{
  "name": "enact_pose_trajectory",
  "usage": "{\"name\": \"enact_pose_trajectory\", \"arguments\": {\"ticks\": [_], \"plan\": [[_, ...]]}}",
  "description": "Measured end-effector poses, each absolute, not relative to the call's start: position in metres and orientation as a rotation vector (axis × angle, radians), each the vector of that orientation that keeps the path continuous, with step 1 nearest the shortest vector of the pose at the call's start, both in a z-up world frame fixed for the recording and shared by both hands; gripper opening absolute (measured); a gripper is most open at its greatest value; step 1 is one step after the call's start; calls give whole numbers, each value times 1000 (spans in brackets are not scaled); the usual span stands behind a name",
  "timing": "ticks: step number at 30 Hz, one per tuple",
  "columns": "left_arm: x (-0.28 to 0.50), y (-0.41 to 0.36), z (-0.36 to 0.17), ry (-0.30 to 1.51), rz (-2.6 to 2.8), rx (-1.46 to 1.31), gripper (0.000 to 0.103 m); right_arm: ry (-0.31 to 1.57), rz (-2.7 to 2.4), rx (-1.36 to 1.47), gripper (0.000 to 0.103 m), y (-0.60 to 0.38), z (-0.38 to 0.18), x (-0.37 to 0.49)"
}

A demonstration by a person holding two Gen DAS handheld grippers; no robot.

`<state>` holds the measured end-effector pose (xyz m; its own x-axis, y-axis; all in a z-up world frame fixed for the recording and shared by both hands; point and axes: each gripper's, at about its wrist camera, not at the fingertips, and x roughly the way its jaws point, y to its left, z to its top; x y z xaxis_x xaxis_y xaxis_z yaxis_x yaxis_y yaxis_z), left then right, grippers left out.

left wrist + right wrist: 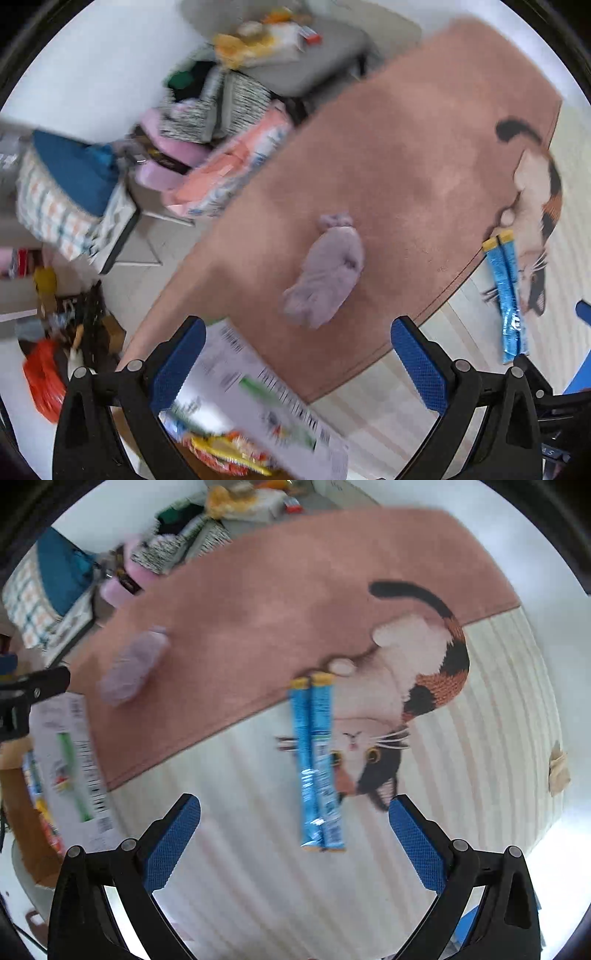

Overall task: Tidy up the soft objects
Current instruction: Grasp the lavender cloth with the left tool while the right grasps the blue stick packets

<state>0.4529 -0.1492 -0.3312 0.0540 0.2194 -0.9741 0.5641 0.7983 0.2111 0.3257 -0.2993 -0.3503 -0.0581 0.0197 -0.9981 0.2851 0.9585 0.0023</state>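
A lilac plush toy [327,271] lies on the pink part of a cat-print rug [388,147]; in the right wrist view the toy [135,664] sits far left. Two blue snack sticks [317,762] lie side by side over the rug's cat picture, also seen at the right in the left wrist view [508,295]. My left gripper [297,363] hangs open above the rug, short of the toy, nothing between its fingers. My right gripper [295,843] is open just below the sticks' near ends.
A white printed box [258,406] holding colourful packets lies by the left gripper [70,760]. Along the white wall stands a pile: a checked bag with a blue cushion [70,184], pink cloths [170,162], an orange-white package [236,170], a grey table [314,62]. An orange bag [44,380] lies at left.
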Motion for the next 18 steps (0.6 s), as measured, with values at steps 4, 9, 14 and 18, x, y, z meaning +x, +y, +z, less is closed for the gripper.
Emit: {"name": "enact_pose_trajectory", "arguments": {"ticks": [4, 9, 14, 18], "plan": [[465, -160, -383, 1617, -292, 721, 103, 1712, -209, 255, 101, -312, -390, 331], [477, -158, -427, 1708, -274, 722, 103, 1779, -184, 269, 99, -316, -419, 334], [474, -158, -443, 1734, -296, 682, 99, 1844, -164, 271, 88, -315, -440, 334], [474, -154, -434, 1775, -338, 538, 59, 1880, -163, 232, 78, -310, -454, 331]]}}
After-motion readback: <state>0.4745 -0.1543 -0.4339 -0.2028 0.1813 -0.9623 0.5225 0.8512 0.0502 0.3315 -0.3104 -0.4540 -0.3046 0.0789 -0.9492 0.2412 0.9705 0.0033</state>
